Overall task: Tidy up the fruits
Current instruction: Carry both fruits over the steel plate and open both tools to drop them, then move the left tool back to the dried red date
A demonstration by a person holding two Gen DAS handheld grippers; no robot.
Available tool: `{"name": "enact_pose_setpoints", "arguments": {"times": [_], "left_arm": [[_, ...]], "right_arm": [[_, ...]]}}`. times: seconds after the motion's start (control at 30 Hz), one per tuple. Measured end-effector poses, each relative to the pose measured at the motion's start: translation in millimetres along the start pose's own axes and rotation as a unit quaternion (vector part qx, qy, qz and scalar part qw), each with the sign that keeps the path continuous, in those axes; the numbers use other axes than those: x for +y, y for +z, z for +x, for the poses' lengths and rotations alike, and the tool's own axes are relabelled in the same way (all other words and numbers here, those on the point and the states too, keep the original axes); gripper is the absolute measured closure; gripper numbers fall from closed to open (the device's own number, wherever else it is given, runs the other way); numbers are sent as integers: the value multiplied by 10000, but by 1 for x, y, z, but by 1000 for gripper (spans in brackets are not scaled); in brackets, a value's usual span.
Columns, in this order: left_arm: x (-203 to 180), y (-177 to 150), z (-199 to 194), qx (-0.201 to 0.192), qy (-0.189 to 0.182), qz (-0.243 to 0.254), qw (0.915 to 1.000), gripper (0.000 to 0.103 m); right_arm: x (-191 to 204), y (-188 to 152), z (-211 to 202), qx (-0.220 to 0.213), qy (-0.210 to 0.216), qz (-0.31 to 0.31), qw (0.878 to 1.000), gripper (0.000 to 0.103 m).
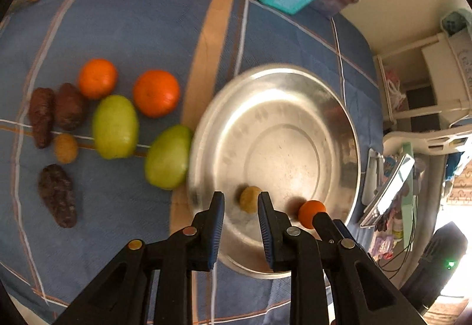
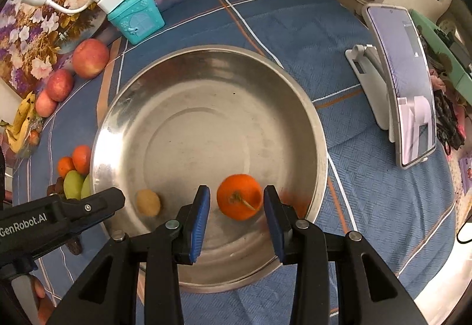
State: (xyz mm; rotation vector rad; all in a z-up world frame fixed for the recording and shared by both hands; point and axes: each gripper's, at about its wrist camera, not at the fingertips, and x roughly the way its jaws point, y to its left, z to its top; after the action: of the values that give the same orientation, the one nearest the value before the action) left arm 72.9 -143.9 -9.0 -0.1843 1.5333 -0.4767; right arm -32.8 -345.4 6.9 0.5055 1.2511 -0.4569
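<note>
With both grippers [image 1: 240, 224] [image 2: 237, 215] held wide, the orange [image 2: 239, 197] may be rolled across the bowl [image 2: 206, 65] if nudged.

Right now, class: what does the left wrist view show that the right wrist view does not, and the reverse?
Only the left wrist view shows the three dark brown fruits and a small brown fruit on the cloth. Only the right wrist view shows the phone on its stand and the orange's stem. Both show the metal bowl holding a small brown fruit and an orange, plus green fruits and apples.
</note>
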Motion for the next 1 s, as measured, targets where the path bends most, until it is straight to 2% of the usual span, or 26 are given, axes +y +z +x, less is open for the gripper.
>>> {"name": "enact_pose_setpoints", "arguments": {"times": [0.03, 0.1, 0.13, 0.2, 0.23, 0.27, 0.3, 0.37, 0.4, 0.47, 0.63, 0.77, 1.0], "left_arm": [[4, -1, -5, -86, 72, 16, 9999, 73], [13, -3, -13, -244, 207, 31, 9995, 48], [22, -4, -21, -379, 291, -10, 9989, 28], [38, -7, -30, -549, 444, -54, 9975, 21], [43, -9, -32, -612, 534, -77, 9967, 20], [50, -11, -35, -684, 645, -110, 9955, 17], [58, -13, -39, -773, 761, -161, 9940, 14], [76, -16, -48, -994, 960, -276, 9900, 0], [81, -18, -52, -1065, 999, -298, 9888, 0], [95, -22, -60, -1186, 1098, -312, 9864, 0], [123, -27, -82, -1514, 1413, -432, 9774, 0], [142, -28, -96, -1739, 1466, -650, 9716, 0], [168, -21, -99, -1837, 1518, -922, 9668, 0]], "right_arm": [[2, -1, -2, -31, -17, -13, 10000, 64], [6, -2, -6, -50, -34, -34, 10000, 64], [9, -3, -7, -52, -31, -41, 10000, 64], [15, -5, -9, -39, -1, -68, 10000, 56], [19, -6, -9, -34, 19, -85, 10000, 39], [23, -7, -9, -41, 29, -101, 9999, 28], [28, -9, -9, -56, 43, -135, 9999, 28], [37, -12, -7, -43, 54, -216, 9997, 28], [44, -15, -6, -22, 79, -261, 9996, 27], [54, -18, -4, -6, 148, -313, 9994, 19], [82, -27, -2, 15, 268, -734, 9969, 17], [102, -31, -6, -96, 365, -885, 9954, 9], [148, -35, -9, -129, 684, -1250, 9897, 9]]}}
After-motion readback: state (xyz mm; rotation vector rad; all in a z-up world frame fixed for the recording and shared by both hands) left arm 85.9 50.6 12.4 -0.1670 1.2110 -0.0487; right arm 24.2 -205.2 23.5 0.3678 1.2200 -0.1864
